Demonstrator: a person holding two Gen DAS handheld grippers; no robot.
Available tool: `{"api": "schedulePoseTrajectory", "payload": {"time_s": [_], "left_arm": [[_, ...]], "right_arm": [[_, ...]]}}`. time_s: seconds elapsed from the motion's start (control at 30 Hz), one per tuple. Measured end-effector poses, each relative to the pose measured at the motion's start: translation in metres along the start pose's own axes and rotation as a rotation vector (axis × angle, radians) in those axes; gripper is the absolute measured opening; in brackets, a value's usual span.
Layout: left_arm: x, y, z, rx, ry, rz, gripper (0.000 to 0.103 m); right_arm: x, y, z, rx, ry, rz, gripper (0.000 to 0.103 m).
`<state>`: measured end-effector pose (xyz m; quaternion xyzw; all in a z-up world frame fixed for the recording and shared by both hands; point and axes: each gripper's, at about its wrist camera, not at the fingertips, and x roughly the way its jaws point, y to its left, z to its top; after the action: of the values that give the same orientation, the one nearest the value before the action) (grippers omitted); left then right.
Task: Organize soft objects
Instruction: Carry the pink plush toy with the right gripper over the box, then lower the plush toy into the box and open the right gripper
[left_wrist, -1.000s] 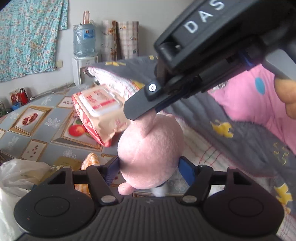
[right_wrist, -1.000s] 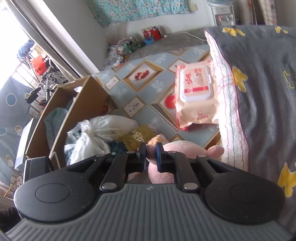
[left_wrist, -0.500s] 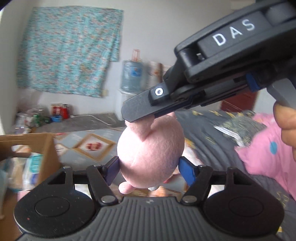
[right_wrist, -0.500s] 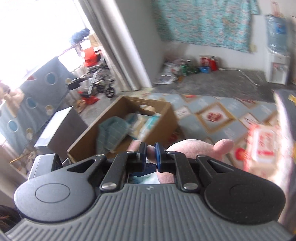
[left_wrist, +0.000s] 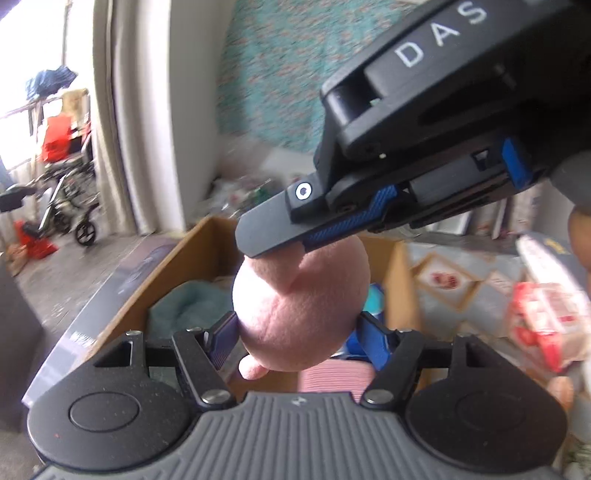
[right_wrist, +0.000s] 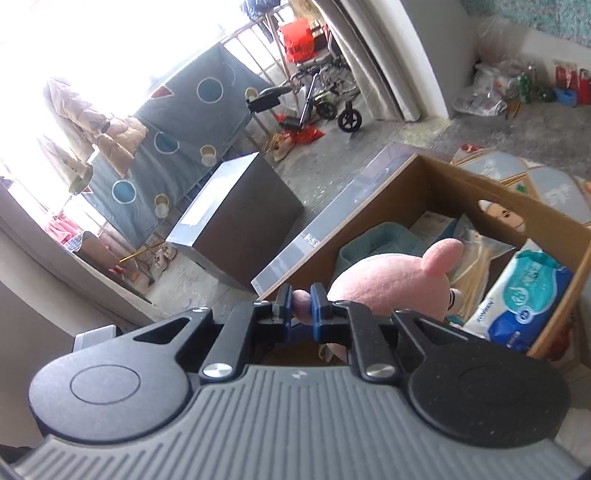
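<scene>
Pink plush toy (left_wrist: 301, 310), pinched bodywise by left gripper (left_wrist: 301, 328) and by one small limb, perhaps an ear, in near-closed right gripper (right_wrist: 300, 308), above cardboard box (right_wrist: 424, 177) holding wet-wipes pack (right_wrist: 524, 295).

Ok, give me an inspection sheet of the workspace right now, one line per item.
Surface: grey floor, patterned mat beside the box.
Job's things: pink plush toy held above the open cardboard box.
Clutter: box holds a teal cushion and a blue wipes pack; red wipes pack outside it.
Grippers: left gripper clamps the plush body; right gripper pinches a small plush limb.
Cables: nothing seen.
Surroundings: wheelchair, curtain, dark cabinet.
</scene>
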<state>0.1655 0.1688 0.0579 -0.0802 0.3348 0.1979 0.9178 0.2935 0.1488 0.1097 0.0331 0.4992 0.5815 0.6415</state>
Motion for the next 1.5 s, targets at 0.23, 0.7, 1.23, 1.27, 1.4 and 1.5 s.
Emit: {"api": "schedulePoseTrajectory", "payload": {"time_s": [0.23,0.7,1.23,1.27,1.4,1.5], "left_arm": [[0.073,0.036,0.004,-0.066,0.194,0.092,0.071],[0.080,0.053,-0.027,-0.066,0.418,-0.069,0.070],[0.044,0.067,-0.036,-0.057,0.378,-0.141,0.070],[0.046,0.065,-0.037,-0.052,0.377,-0.134,0.068],[0.058,0.057,-0.037,-0.050,0.407,-0.127,0.059],[0.064,0.055,-0.035,-0.070,0.423,-0.143,0.057]], "right_arm": [[0.098,-0.039,0.022,0.053,0.140,0.026,0.009],[0.118,-0.085,-0.004,0.136,0.287,-0.043,0.010],[0.097,-0.086,-0.012,0.133,0.261,-0.157,0.021],[0.096,-0.084,-0.012,0.123,0.254,-0.174,0.022],[0.090,-0.077,-0.011,0.113,0.209,-0.217,0.036],[0.084,-0.080,-0.007,0.124,0.167,-0.243,0.049]]}}
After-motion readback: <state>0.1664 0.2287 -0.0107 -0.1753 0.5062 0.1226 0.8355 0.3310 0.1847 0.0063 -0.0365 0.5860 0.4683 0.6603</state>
